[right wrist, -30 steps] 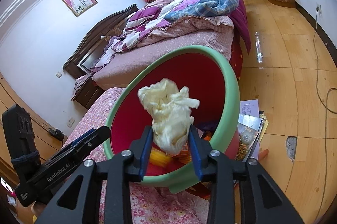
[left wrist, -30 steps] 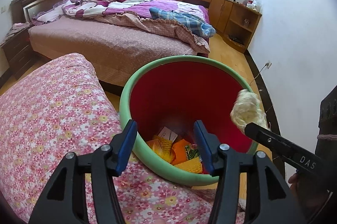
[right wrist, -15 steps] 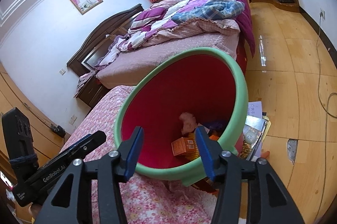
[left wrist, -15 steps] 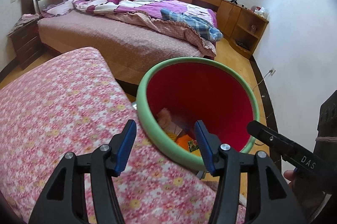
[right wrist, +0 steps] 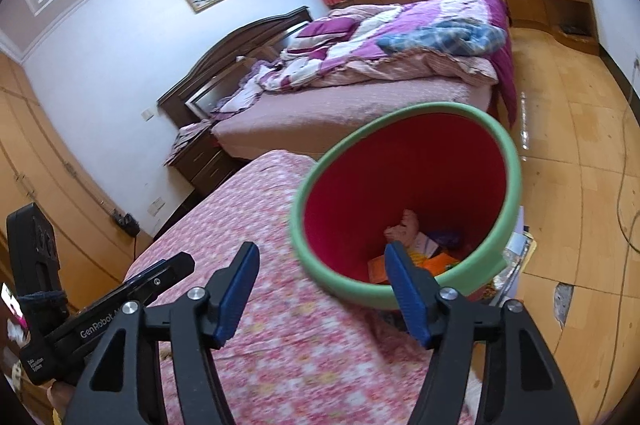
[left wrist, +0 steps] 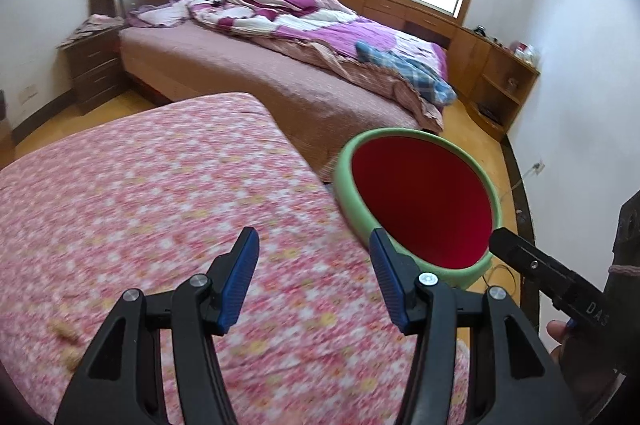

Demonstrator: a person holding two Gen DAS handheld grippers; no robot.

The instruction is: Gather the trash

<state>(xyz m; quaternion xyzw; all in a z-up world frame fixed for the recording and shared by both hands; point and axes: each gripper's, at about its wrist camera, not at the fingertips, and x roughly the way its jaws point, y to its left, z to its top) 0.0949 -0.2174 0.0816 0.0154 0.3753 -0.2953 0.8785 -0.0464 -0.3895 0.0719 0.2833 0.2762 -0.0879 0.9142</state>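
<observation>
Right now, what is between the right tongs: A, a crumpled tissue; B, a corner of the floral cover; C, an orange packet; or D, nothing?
D: the right tongs stand open and empty, while the crumpled tissue lies inside the red bin.

Both wrist views look steeply down, close over the floral bedcover, sharing the bin

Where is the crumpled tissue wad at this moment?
In the right wrist view the crumpled tissue wad lies at the bottom of the red bin, among orange wrappers, just beyond the floral bedspread.
</observation>
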